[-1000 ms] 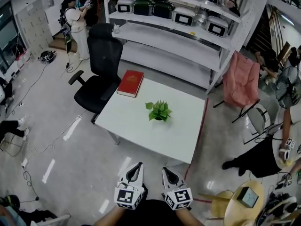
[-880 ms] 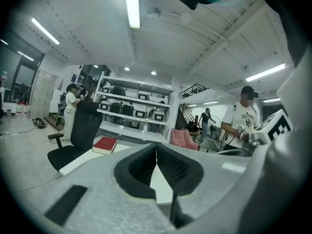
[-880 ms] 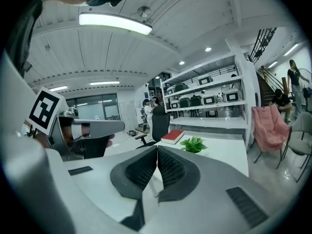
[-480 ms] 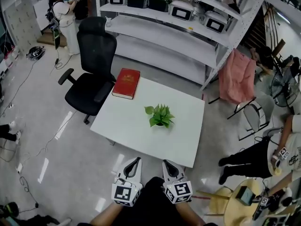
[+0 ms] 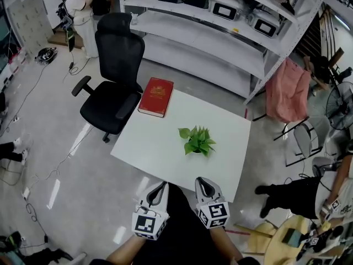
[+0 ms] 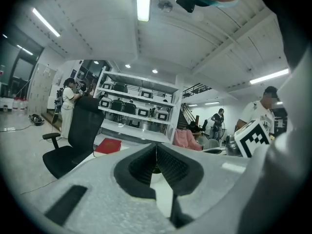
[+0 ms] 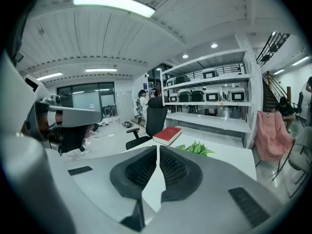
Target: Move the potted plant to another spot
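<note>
Potted plant on white table; shelving behind

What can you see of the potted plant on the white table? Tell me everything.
The potted plant is small, with bright green pointed leaves spreading out and hiding most of its pot; only a dark bit shows beneath. It stands upright near the middle of the white table, slightly right of centre. Only the table touches it; the red book lies apart at the far left corner.
</note>
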The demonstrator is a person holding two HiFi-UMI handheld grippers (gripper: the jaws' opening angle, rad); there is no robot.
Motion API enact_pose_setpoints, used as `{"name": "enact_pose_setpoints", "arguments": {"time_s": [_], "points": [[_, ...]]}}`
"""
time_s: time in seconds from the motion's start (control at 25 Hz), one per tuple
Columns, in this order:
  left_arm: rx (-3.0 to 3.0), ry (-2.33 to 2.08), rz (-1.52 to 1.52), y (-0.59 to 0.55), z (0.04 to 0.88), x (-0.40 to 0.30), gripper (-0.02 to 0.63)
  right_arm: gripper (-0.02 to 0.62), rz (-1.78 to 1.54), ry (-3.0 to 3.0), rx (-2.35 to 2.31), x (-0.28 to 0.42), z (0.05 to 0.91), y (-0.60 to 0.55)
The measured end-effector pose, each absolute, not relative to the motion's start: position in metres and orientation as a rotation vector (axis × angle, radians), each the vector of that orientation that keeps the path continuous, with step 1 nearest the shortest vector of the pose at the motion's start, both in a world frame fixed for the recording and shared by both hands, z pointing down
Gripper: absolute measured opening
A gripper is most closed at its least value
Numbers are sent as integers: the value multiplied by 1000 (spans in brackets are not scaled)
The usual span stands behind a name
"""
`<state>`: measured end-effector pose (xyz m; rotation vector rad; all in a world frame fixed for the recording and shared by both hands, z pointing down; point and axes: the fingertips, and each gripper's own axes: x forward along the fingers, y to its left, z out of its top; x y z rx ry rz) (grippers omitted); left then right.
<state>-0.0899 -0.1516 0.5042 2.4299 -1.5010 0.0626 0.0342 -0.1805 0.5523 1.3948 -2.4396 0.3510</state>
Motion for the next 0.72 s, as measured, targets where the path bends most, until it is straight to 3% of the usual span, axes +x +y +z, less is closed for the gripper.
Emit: {"name": "enact_pose_setpoints", "arguments": {"time_s": [0.72], "points": [[2447,-1477,66,-287,511,-91,18,14,297,-2144,1111,33,649,-303]]}}
